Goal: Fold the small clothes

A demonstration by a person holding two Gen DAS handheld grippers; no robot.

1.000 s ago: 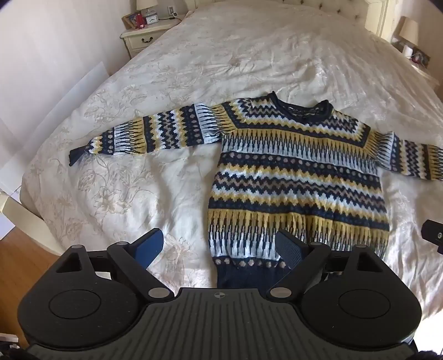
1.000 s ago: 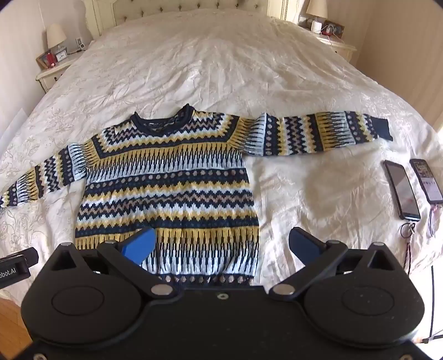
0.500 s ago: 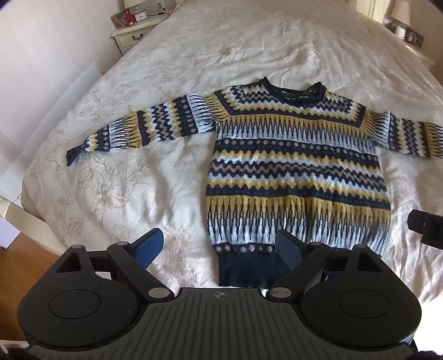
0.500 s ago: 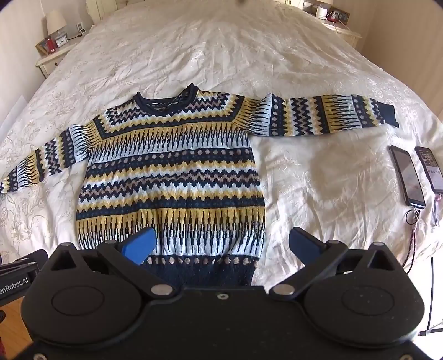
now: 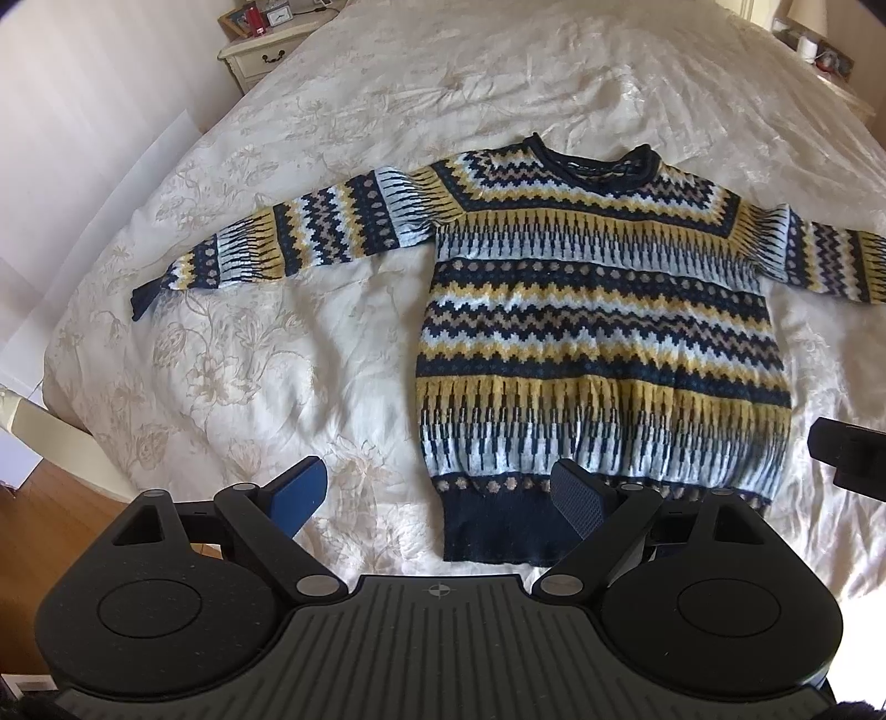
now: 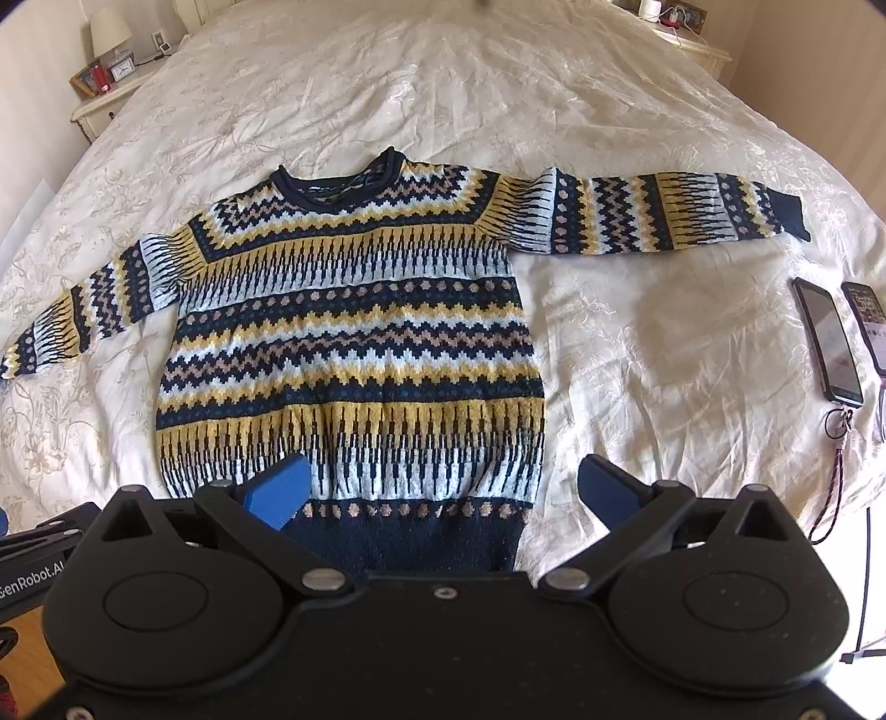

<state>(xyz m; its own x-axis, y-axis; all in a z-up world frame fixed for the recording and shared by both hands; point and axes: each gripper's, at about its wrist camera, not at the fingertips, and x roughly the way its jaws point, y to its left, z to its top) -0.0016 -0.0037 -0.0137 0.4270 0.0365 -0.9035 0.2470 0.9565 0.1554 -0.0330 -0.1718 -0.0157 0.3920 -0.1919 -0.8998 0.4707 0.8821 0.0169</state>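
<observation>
A knitted sweater [image 5: 598, 332] [image 6: 354, 338] with navy, yellow and pale blue zigzag bands lies flat, face up, on a cream bedspread [image 5: 266, 376], both sleeves spread out sideways. My left gripper [image 5: 437, 493] hovers above the sweater's near left hem corner, jaws wide open, nothing between its blue pads. Over the near right hem corner my right gripper [image 6: 443, 490] also stands open and empty. Part of the right gripper shows at the right edge of the left wrist view.
Two phones [image 6: 830, 343] with a cord lie on the bedspread [image 6: 664, 343] at the right edge. A nightstand [image 5: 260, 50] with a clock and red item stands far left, another [image 6: 686, 44] far right. Wooden floor [image 5: 50, 520] shows past the bed's near left corner.
Both views have tipped downward and crept forward, so the sweater sits higher in the frame and its navy hem band shows more fully. Both grippers stay open.
</observation>
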